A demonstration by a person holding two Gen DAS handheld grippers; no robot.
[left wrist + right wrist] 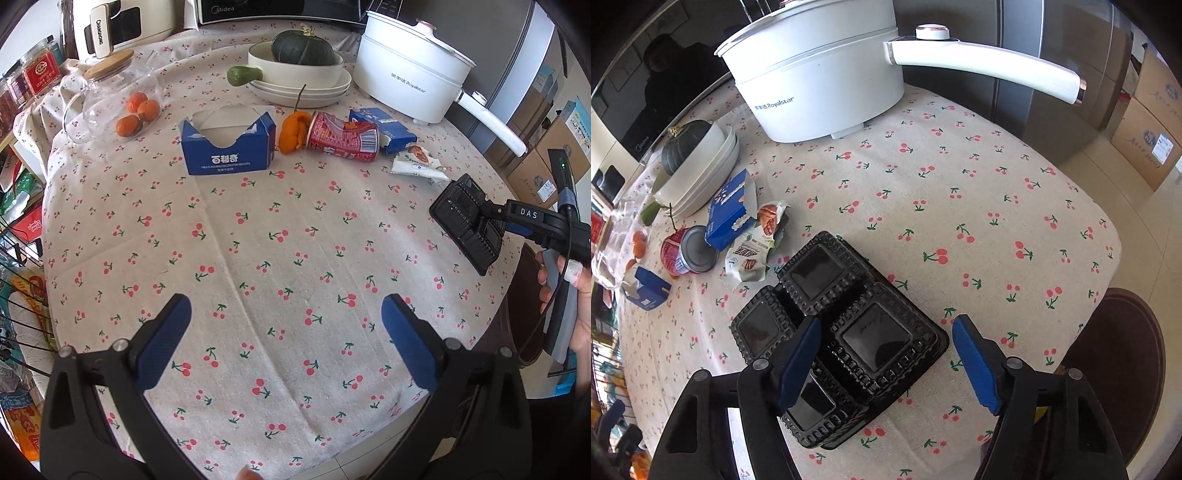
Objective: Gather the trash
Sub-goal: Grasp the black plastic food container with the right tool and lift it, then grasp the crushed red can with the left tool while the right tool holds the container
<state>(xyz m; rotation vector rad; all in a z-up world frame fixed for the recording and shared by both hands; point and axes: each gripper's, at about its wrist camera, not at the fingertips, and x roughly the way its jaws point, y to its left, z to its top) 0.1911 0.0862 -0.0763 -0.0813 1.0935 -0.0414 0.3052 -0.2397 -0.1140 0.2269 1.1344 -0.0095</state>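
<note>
A black plastic tray (pixel 875 339) with several compartments lies on the cherry-print tablecloth (pixel 960 184) near its right edge. My right gripper (pixel 886 321) is over it, jaws apart: the left finger (pixel 799 354) overlaps the tray's middle, and the right finger (pixel 975 362) stands clear of its edge. In the left wrist view the tray (pixel 467 221) is at the right. My left gripper (pixel 286 301) is open over bare cloth. Farther back lie an open blue biscuit box (pixel 227 146), orange peel (pixel 293 131), a crushed red can (pixel 343 138), a torn blue box (pixel 382 129) and a snack wrapper (pixel 419 160).
A white electric pot (pixel 406 81) with a long handle stands at the back right. Beside it is a bowl on plates holding a dark squash (pixel 301 48). A glass jar with tangerines (pixel 122 96) lies at the back left. A brown stool (pixel 1119 354) is by the table's edge.
</note>
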